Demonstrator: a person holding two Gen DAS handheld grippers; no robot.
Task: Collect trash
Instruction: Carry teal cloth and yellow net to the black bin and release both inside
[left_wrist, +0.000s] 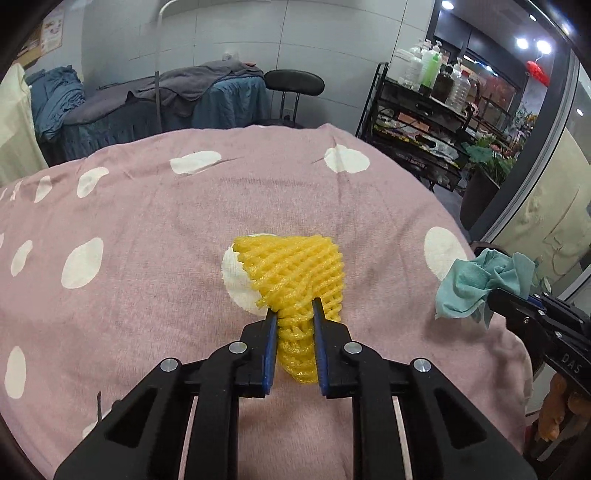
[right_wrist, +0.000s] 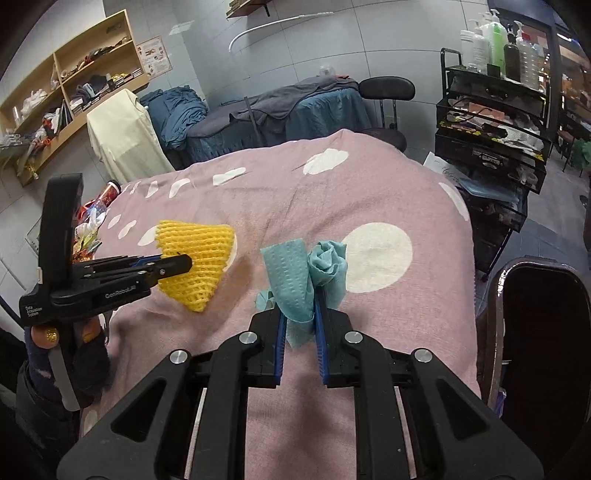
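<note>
My left gripper (left_wrist: 294, 308) is shut on a yellow foam net sleeve (left_wrist: 295, 269) and holds it just above the pink dotted bedspread (left_wrist: 147, 229). The sleeve also shows in the right wrist view (right_wrist: 195, 258), with the left gripper (right_wrist: 181, 264) clamped on it. My right gripper (right_wrist: 299, 306) is shut on a crumpled teal cloth wipe (right_wrist: 306, 273), held over the bedspread (right_wrist: 369, 192). The wipe and right gripper (left_wrist: 491, 299) appear at the right edge of the left wrist view, the wipe (left_wrist: 476, 284) bunched at the tips.
A dark bin rim (right_wrist: 517, 280) stands at the bed's right edge. Bottles and wrappers (right_wrist: 92, 218) lie off the bed's left side. A black wire cart (right_wrist: 491, 122) with bottles stands far right. A massage bed (right_wrist: 280, 107) and chair (right_wrist: 386, 88) stand behind.
</note>
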